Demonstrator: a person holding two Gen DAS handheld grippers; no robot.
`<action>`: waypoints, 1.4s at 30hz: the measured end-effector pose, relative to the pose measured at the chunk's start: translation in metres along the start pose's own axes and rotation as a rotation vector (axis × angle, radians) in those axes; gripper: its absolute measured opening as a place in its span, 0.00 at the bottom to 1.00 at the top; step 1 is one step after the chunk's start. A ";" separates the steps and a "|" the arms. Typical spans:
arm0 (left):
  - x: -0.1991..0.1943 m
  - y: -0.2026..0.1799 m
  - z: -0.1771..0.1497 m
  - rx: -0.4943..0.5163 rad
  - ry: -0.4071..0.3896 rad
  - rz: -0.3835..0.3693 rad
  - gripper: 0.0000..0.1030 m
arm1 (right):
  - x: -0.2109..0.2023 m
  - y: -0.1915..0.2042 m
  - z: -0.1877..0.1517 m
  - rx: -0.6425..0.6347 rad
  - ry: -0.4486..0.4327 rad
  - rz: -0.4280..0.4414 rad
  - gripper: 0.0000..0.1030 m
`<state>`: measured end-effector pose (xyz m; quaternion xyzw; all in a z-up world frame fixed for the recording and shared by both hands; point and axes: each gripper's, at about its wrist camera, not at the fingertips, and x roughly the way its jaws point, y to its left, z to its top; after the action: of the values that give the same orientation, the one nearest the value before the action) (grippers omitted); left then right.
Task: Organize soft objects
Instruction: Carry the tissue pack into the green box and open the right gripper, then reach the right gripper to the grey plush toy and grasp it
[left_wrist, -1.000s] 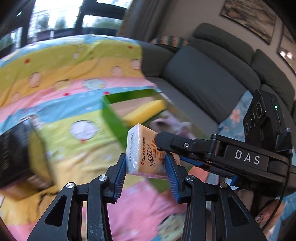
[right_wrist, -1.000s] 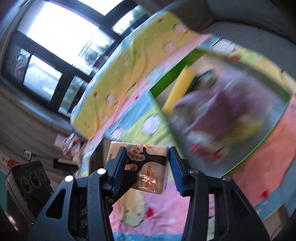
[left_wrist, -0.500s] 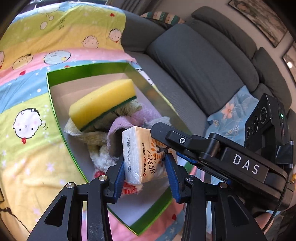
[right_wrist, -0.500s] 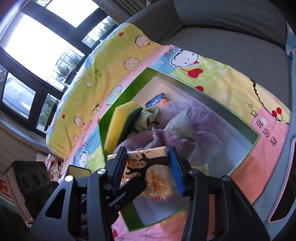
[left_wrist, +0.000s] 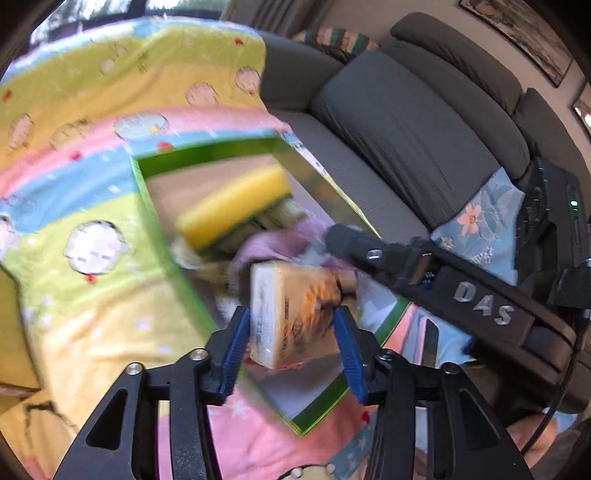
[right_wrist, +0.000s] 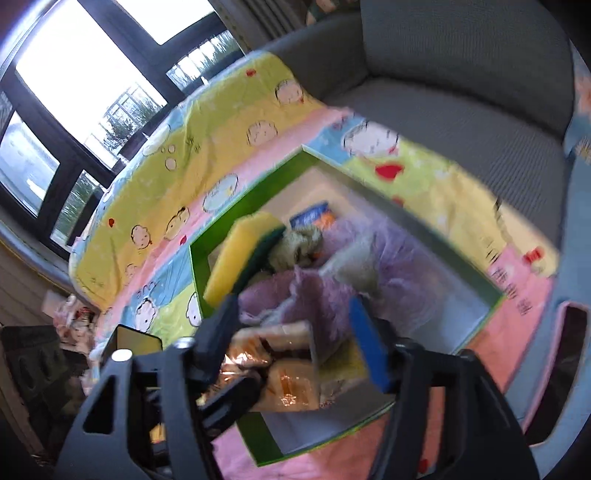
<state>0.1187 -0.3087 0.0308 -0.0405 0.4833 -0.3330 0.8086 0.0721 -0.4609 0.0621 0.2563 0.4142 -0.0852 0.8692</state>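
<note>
Left wrist view: the left gripper (left_wrist: 291, 334) is clamped on a tissue pack (left_wrist: 291, 314), its blue pads pressing the pack's two sides. The pack hangs above the near part of the green box (left_wrist: 147, 206), which sits on a cartoon-print blanket (left_wrist: 92, 110) laid over a grey sofa (left_wrist: 406, 122).

At two o'clock from the pack the right gripper (right_wrist: 295, 332) reaches in, one black finger lying along the pack's far side. In the right wrist view its jaws stand wide apart, with the pack low between them and touching neither pad clearly; blur makes contact hard to judge.

Inside the box, at eleven o'clock from the pack, a yellow sponge (left_wrist: 232, 206) with a green scouring face rests on a heap of cloths, a purple towel (right_wrist: 325, 291) uppermost. A blue packet (right_wrist: 314, 219) shows at the far wall in the right wrist view.

Most soft items appear already gathered in the box. What seems left is setting this pack down in the bare floor area near the box's front corner and letting go. The left tool points forward and slightly down over the box edge; the right crosses in from the side.
</note>
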 end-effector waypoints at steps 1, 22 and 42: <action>-0.007 0.002 -0.001 -0.003 -0.012 0.009 0.69 | -0.006 0.004 0.000 -0.014 -0.013 -0.003 0.71; -0.221 0.199 -0.118 -0.488 -0.366 0.434 0.83 | -0.016 0.249 -0.054 -0.496 0.104 0.286 0.86; -0.239 0.333 -0.225 -0.930 -0.356 0.483 0.83 | 0.207 0.477 -0.161 -0.957 0.465 0.005 0.81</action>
<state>0.0290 0.1449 -0.0368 -0.3369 0.4307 0.1226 0.8282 0.2681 0.0435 -0.0021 -0.1560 0.5879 0.1746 0.7743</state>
